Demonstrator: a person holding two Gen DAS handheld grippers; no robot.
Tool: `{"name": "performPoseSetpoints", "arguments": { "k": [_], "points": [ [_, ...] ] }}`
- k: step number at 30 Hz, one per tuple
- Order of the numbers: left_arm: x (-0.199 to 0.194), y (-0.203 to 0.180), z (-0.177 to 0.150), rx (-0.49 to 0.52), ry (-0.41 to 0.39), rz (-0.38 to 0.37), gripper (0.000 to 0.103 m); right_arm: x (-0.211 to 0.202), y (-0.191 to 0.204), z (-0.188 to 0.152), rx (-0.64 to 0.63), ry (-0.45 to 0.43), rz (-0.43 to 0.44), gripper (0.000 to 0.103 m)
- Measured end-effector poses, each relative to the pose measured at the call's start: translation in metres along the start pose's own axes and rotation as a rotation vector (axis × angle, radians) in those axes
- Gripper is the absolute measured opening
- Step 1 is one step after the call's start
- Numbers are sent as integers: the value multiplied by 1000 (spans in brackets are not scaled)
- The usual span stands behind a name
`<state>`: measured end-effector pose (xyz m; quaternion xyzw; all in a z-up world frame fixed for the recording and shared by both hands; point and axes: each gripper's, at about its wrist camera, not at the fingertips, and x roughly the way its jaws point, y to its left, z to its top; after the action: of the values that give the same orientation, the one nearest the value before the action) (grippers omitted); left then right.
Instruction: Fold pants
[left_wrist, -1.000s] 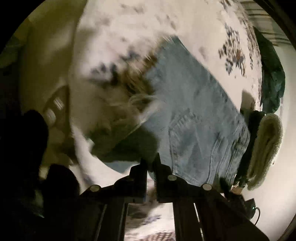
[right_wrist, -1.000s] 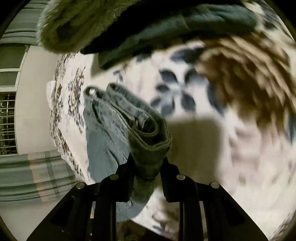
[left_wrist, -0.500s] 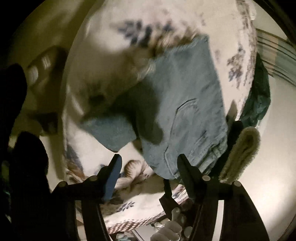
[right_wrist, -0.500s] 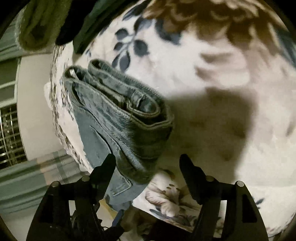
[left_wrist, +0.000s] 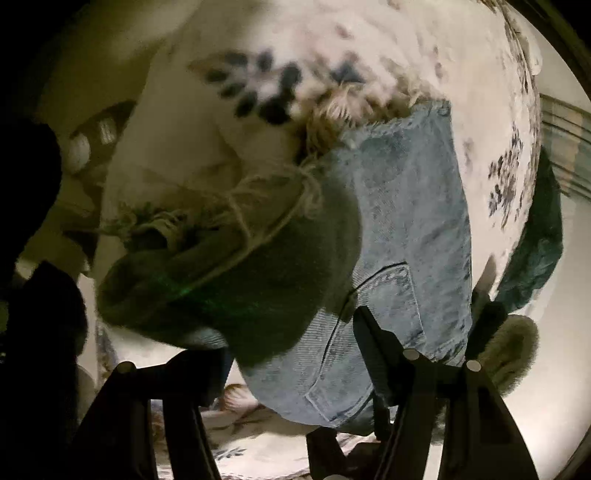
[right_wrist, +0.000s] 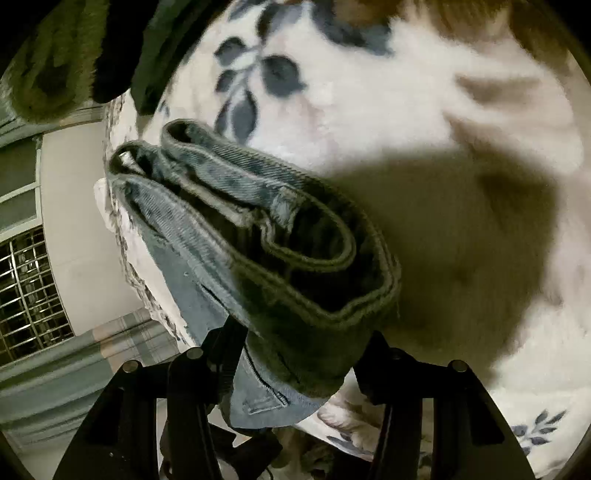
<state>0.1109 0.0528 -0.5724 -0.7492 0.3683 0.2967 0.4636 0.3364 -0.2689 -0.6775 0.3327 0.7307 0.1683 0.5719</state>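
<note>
Folded light-blue jeans (left_wrist: 410, 229) lie on a white floral blanket (left_wrist: 332, 48). A back pocket faces up and the frayed leg hems (left_wrist: 236, 218) lie folded over at the left. My left gripper (left_wrist: 288, 332) is open, its fingers on either side of the near folded edge. In the right wrist view the stacked waistband layers (right_wrist: 280, 236) face me. My right gripper (right_wrist: 299, 339) is open, its fingers on either side of that waistband end. Whether either gripper touches the denim, I cannot tell.
A dark green garment (left_wrist: 535, 254) and a fuzzy olive cuff (left_wrist: 513, 350) lie at the blanket's right edge. The blanket (right_wrist: 406, 92) stretches beyond the jeans. A barred window (right_wrist: 29, 291) and striped curtain (right_wrist: 74, 369) are at the left.
Both grippers have gone from shut on the denim to open. The jeans now rest folded on the blanket. Both cameras have moved closer to the fabric.
</note>
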Motion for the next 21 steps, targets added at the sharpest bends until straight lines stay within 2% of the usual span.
{"name": "performPoseSetpoints", "arguments": {
  "k": [3,8,10,11,13,15,18,21],
  "points": [
    [-10,-12,3,69,-74,22,58,1,2,3,-5,0,6,57],
    [0,-22,8,86,-94,64,58,1,1,4,-7,1,23,57],
    [-6,-31,2,149,-122,76,46,4,-2,5,6,-1,35,57],
    [-12,-39,-2,209,-150,71,35,3,-4,9,10,-4,49,59],
    [-13,-44,-4,272,-165,63,35,1,-8,9,17,-9,73,64],
    [-9,-36,4,245,-149,27,36,3,-9,12,25,-12,102,77],
    [-4,-26,14,209,-133,-17,38,9,-7,14,30,-17,120,82],
    [-3,-25,11,205,-147,-18,37,12,-4,15,31,-21,125,82]
  ]
}}
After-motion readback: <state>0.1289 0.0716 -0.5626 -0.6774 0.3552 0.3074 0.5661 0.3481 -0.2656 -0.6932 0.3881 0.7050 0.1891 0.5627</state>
